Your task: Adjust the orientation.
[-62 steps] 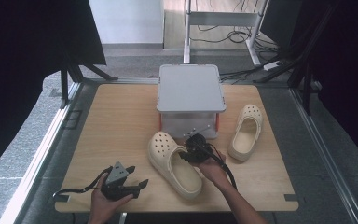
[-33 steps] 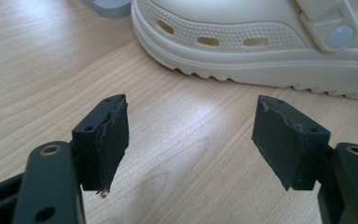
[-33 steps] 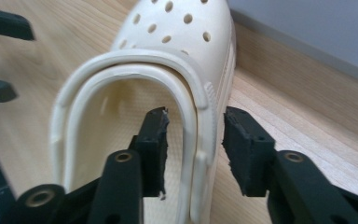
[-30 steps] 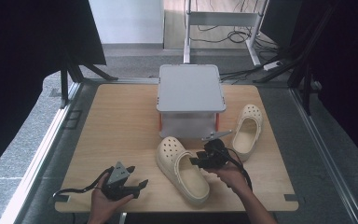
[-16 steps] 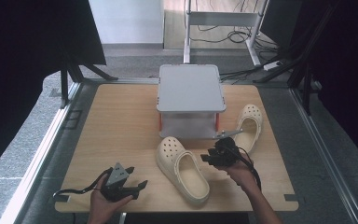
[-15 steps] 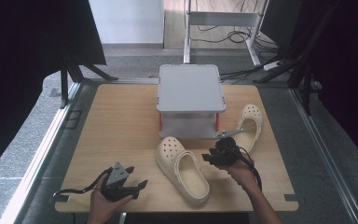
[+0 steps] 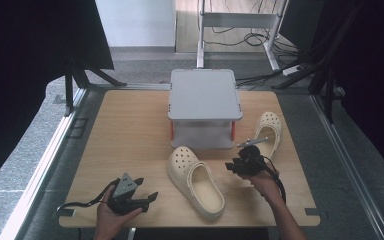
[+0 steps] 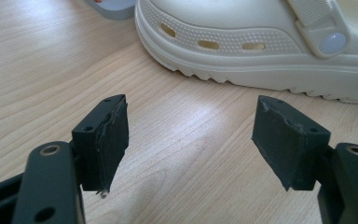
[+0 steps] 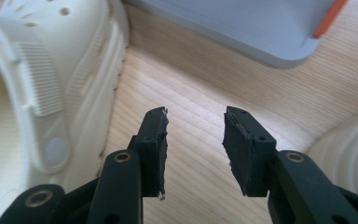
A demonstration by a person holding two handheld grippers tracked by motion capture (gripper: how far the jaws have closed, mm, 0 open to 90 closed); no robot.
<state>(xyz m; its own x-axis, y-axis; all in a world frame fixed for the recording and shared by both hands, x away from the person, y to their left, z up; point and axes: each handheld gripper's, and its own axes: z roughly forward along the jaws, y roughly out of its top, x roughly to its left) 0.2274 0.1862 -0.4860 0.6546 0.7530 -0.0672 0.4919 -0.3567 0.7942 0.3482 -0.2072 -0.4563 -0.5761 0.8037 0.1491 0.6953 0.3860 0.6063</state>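
The near clog (image 7: 196,182) you are working beside is a cream moulded-foam shoe, smooth and rounded, with round vent holes over the toe, oval slots along its side, a ribbed tread edge and a heel strap on a pale round rivet. It lies sole down on the table (image 7: 125,130), a little right of the middle of the near half. Its long axis runs on a slant, the toe pointing away from you and leftward toward the grey stand (image 7: 204,95), the open heel toward the table's near edge. Your right gripper (image 7: 239,165) sits just right of it, in the gap between this clog and the second clog (image 7: 267,131), which lies farther right with its toe pointing away. The right gripper's jaws stand partly apart and have just been closing a little, with nothing between the foam-faced black pads but bare wood grain; they touch neither shoe. Your left gripper (image 7: 145,200) rests low at the near left of the table in your hand, jaws spread wide and empty, aimed across the boards at the near clog's side. The stand behind is flat-topped matt grey plastic with rounded corners and orange posts. The table is pale, straight-grained wood.
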